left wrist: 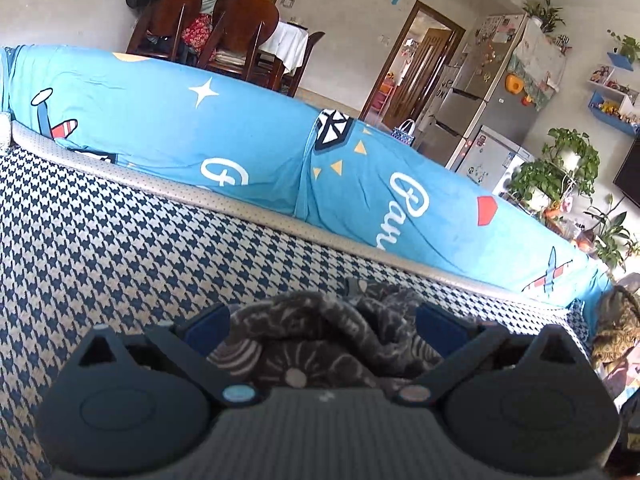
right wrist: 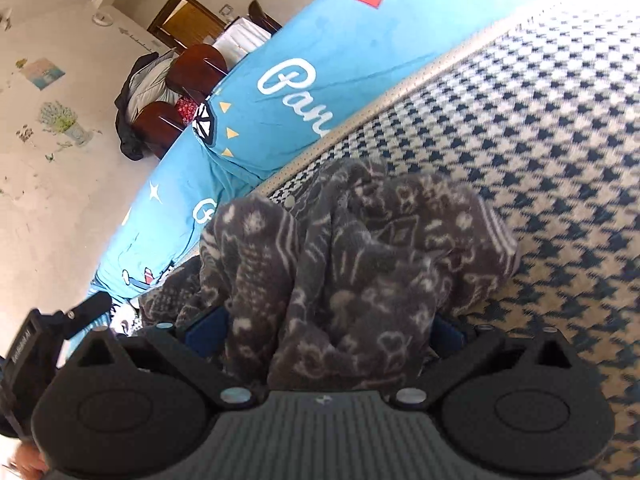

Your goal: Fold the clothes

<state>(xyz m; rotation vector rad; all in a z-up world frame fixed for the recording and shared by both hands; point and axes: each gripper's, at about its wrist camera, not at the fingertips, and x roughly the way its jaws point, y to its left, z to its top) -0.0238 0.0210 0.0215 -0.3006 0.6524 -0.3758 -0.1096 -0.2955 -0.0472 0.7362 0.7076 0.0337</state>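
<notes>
A grey fleece garment with a pale pattern (right wrist: 360,264) lies bunched on the blue-and-white houndstooth sofa seat (right wrist: 540,128). My right gripper (right wrist: 326,332) has its blue pads wide apart with a thick fold of the garment filling the gap between them. My left gripper (left wrist: 322,324) also has its pads wide apart, and the same garment (left wrist: 312,340) lies bunched between them on the seat (left wrist: 100,232). The left gripper's body shows at the left edge of the right wrist view (right wrist: 44,340). Whether either one pinches the cloth is not clear.
A bright blue printed cover (left wrist: 224,132) drapes the sofa back behind the seat. Beyond it stand wooden chairs (left wrist: 224,28), a doorway (left wrist: 416,64), a fridge (left wrist: 480,96) and potted plants (left wrist: 560,168). Another patterned cloth (left wrist: 616,328) lies at the seat's right end.
</notes>
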